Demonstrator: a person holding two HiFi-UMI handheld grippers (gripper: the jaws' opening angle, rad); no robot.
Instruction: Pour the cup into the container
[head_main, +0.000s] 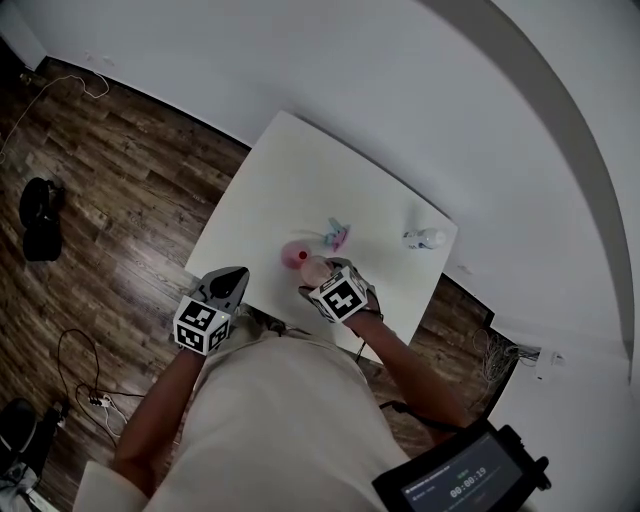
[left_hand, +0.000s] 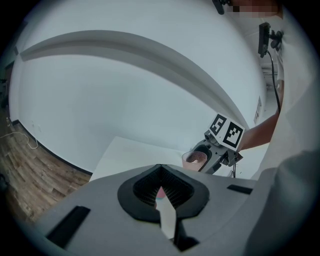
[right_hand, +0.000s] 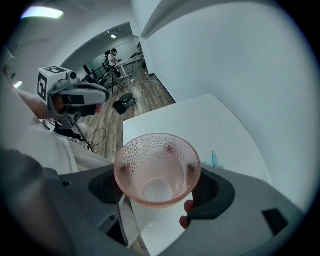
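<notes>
My right gripper (right_hand: 159, 176) is shut on a clear pink dimpled cup (right_hand: 157, 167), held above the white table's near edge. I look straight into its mouth and see nothing inside. In the head view the cup (head_main: 315, 270) hangs just in front of a pink container (head_main: 295, 255) on the table (head_main: 290, 170), with the right gripper (head_main: 322, 280) behind it. The left gripper view shows the cup (left_hand: 195, 159) from the side. My left gripper (head_main: 232, 280) hovers off the table's near left edge; its jaws (left_hand: 163, 192) stand close together with nothing between them.
A small blue and pink object (head_main: 337, 235) lies beyond the container. A clear whitish object (head_main: 425, 238) sits near the table's right corner. Wood floor (head_main: 110, 200) surrounds the table, with cables (head_main: 85, 390) and a dark bag (head_main: 40, 215) at the left.
</notes>
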